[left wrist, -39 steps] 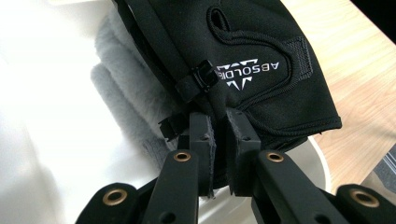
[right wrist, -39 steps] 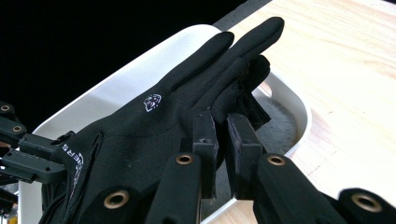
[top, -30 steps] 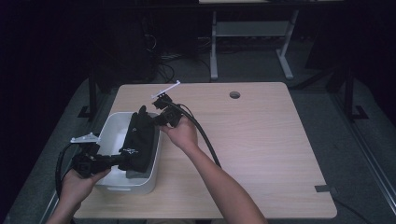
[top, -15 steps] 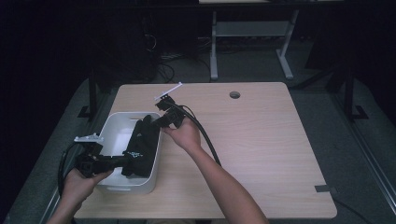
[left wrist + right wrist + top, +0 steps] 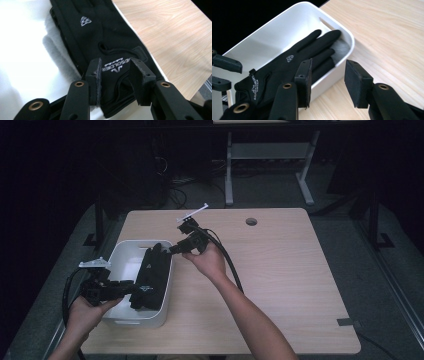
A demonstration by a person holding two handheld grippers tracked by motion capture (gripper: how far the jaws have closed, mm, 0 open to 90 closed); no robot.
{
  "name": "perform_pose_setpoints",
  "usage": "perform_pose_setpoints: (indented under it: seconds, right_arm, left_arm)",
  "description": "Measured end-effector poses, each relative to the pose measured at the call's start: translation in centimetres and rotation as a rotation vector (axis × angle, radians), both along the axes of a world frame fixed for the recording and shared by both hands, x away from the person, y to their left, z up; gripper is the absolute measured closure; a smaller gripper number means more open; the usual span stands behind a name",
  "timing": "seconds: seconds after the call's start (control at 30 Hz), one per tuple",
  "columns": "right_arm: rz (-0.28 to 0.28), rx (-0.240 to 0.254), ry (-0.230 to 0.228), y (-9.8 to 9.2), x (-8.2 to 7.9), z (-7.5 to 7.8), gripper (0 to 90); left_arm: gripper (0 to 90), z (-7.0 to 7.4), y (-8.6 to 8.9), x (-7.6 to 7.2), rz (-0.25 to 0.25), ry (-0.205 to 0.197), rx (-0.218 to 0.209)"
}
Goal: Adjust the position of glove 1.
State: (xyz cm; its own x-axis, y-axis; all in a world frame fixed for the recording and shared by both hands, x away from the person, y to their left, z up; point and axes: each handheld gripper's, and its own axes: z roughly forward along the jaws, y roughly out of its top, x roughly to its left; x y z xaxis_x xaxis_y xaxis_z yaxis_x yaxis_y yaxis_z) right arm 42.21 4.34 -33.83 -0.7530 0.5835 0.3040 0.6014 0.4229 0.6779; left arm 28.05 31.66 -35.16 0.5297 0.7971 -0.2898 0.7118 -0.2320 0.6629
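Both the left gripper (image 5: 131, 287) and right gripper (image 5: 176, 249) have just been opening their fingers (nothing gripped now), so the black glove (image 5: 151, 277) lies released in the white bin (image 5: 117, 257), apparently placed.

I see a black glove (image 5: 284, 67) with small white logo print lying in a plain white bin (image 5: 287, 27). My bench (image 5: 280, 270) is pale wood grain, and both tools have black pads
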Motion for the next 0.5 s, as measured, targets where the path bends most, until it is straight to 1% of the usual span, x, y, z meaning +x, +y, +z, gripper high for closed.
perform_pose_setpoints:
  seconds: [0.13,0.2,0.23,0.27,0.3,0.33,0.37,0.4,0.5]
  right_arm:
    - [-0.024,0.000,-0.010,-1.5,0.0,0.4,52.7]
    - [-0.044,0.010,-0.015,-2.4,-0.1,0.5,51.7]
    - [-0.048,0.013,-0.013,-3.0,0.0,0.5,50.4]
    - [-0.046,0.009,-0.021,-3.3,0.0,0.5,49.6]
    - [-0.046,0.009,-0.021,-3.3,0.0,0.5,49.6]
    - [-0.061,0.016,-0.024,-4.3,0.0,0.6,48.4]
    - [-0.061,0.016,-0.024,-4.3,0.0,0.6,48.4]
    - [-0.080,0.016,-0.024,-5.1,-0.1,0.7,45.4]
    - [-0.087,0.017,-0.037,-6.0,-0.2,0.7,43.9]
  left_arm:
    - [61.1,0.4,-0.7,0.2,-0.015,-0.018,0.005]
    - [60.3,0.6,-1.4,0.4,-0.027,-0.025,-0.001]
    - [60.3,0.7,-1.6,0.4,-0.032,-0.028,-0.001]
    - [60.3,0.8,-2.1,0.6,-0.040,-0.034,-0.007]
    - [59.7,0.8,-2.1,0.6,-0.040,-0.034,-0.007]
    - [59.1,1.0,-2.6,0.7,-0.044,-0.044,-0.011]
    - [58.5,1.0,-2.6,0.7,-0.044,-0.044,-0.011]
    - [58.2,1.1,-3.2,0.8,-0.056,-0.051,-0.008]
    - [56.5,1.3,-4.0,1.0,-0.066,-0.059,-0.012]
